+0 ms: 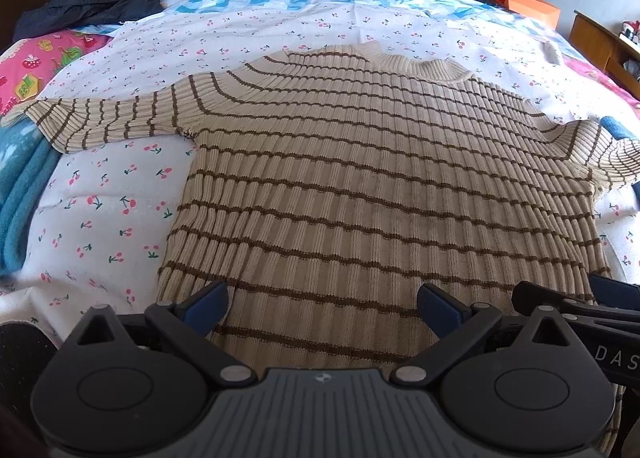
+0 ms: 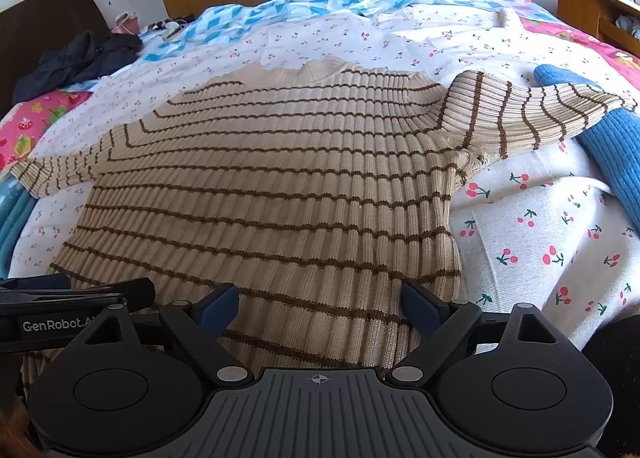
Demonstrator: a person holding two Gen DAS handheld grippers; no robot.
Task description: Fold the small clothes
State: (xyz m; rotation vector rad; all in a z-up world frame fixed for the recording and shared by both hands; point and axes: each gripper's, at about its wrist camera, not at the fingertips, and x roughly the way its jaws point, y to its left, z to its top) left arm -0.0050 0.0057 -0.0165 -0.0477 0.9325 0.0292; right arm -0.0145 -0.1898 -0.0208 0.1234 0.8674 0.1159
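Observation:
A beige ribbed sweater with brown stripes (image 1: 352, 162) (image 2: 272, 178) lies flat on the bed, collar far, hem near, both sleeves spread sideways. My left gripper (image 1: 322, 308) is open over the hem's left half, its blue fingertips (image 1: 208, 304) apart with only the flat knit beneath them. My right gripper (image 2: 320, 308) is open over the hem's right half, near the sweater's right edge. In each wrist view the other gripper (image 1: 576, 306) (image 2: 72, 298) shows at the side. Whether the fingers touch the fabric is unclear.
The sweater rests on a white cherry-print sheet (image 1: 100, 194) (image 2: 540, 226). A blue knit garment (image 2: 612, 154) lies under the right sleeve; a blue towel (image 1: 20, 194) lies at the left. A dark jacket (image 1: 92, 2) sits at the far left, an orange box (image 1: 528, 4) far right.

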